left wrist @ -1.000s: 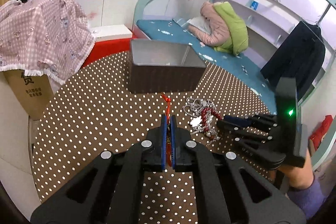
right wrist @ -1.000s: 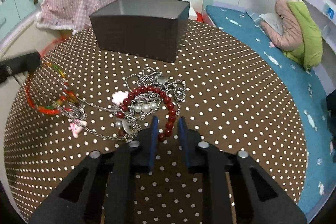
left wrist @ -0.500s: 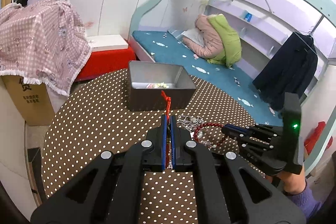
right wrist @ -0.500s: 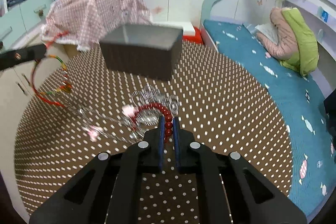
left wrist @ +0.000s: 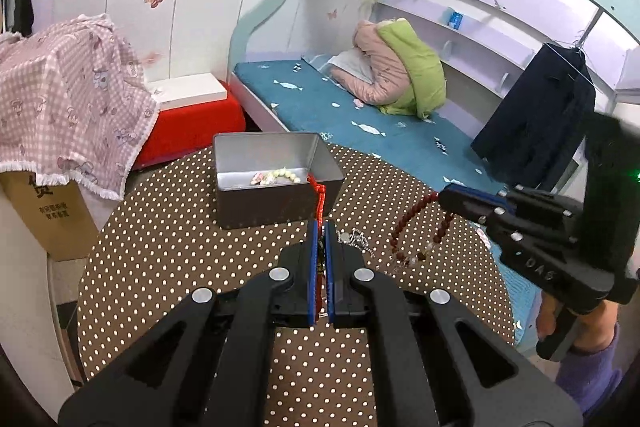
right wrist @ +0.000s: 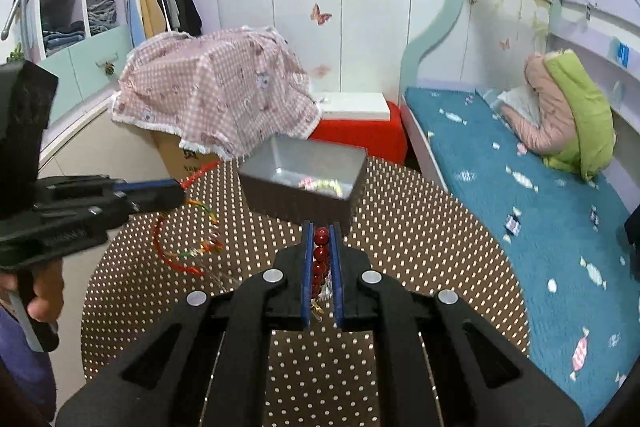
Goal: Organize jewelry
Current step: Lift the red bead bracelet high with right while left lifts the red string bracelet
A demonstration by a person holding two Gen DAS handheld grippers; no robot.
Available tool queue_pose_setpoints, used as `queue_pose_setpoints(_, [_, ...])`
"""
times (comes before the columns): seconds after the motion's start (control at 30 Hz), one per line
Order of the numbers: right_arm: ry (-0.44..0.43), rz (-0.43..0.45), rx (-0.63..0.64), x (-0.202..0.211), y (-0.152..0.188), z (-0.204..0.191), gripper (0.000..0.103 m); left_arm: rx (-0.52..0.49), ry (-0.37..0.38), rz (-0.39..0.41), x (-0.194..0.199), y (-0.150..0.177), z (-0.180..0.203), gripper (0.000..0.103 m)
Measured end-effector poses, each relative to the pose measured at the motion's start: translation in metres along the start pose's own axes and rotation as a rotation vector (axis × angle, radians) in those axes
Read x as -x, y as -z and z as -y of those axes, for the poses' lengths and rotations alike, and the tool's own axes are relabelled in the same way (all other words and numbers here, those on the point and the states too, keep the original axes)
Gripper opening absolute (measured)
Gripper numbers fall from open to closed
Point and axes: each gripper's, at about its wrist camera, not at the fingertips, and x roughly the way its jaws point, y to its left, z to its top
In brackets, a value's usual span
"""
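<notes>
Red bead bracelet (right wrist: 321,251), clamped in right gripper (right wrist: 321,227), hangs just near of open tin box (right wrist: 280,163); left gripper (left wrist: 319,227), farther left, pinches red cord bracelet (right wrist: 180,247).

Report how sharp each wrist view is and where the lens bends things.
Left wrist view: sharp on the tin box and left gripper, though the right gripper is slightly smeared; bed frame bows at the edges. Right wrist view: box and red cord bracelet blurred by motion, red beads crisp.

2 bracelets (left wrist: 412,223) (right wrist: 180,251), 1 tin (left wrist: 276,203), 1 table (left wrist: 160,247).
</notes>
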Motion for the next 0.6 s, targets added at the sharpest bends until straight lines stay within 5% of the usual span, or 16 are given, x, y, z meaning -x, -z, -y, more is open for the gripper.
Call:
queue_pose_setpoints(0.27, [-0.025,0.054,0.041,0.018,-0.025,-0.014,0.007,-0.003,0.055,0.003,-0.004,-0.010,0.006,0.004])
queue_pose_setpoints(0.6, [-0.018,0.035,0.028,0.014,-0.018,-0.015,0.007,0.023,0.090,-0.017,-0.013,-0.006,0.002,0.004])
